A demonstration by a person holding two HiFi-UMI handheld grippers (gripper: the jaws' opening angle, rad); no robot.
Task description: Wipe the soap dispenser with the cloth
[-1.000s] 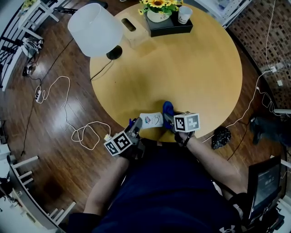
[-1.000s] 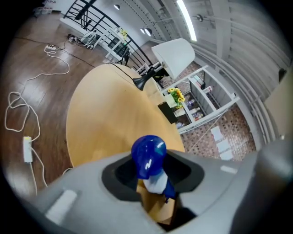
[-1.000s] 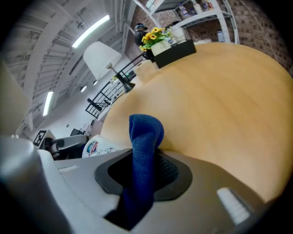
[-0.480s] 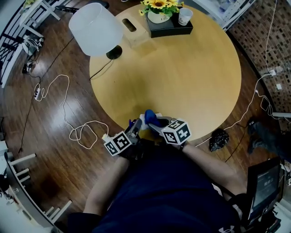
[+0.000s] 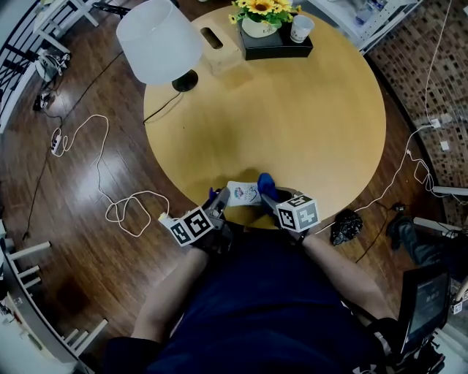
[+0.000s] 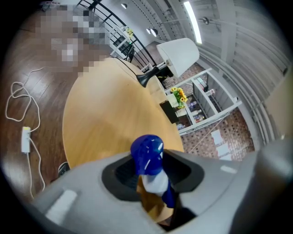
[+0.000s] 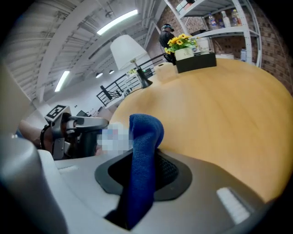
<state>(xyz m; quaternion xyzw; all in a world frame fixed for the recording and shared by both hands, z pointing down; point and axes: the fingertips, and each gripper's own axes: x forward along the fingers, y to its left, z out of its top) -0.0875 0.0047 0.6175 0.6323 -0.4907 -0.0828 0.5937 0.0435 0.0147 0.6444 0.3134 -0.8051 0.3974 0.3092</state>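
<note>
Far left, off the table: white cable (image 5: 110,197) looped on the dark wood floor (image 5: 66,241), well clear of me. Lamp (image 5: 159,40) stands on the table's far-left edge, its shade hanging out past the rim. My left gripper (image 5: 218,201) sits at the near edge of the round table (image 5: 292,117), jaws clenched on the soap dispenser (image 5: 243,193). In the left gripper view the blue pump head and white neck (image 6: 147,157) stick up between my left gripper's (image 6: 151,183) jaws. In the head view the white bottle lies sideways, right at the near rim between my two grippers. Just right of it is the blue cloth (image 5: 266,182), close against the bottle's right end; can't tell if it actually touches. My right gripper (image 5: 272,201) is clamped on that cloth. In the right gripper view the cloth (image 7: 143,155) stands up out of my right gripper (image 7: 137,183) in a folded hump. The middle and right of the tabletop are bare wood, lots of room to swing. Far edge holds a wooden box (image 5: 217,45), then a black tray (image 5: 276,44) with sunflowers (image 5: 257,7) and a cup (image 5: 300,28), all well apart from my grippers.
</note>
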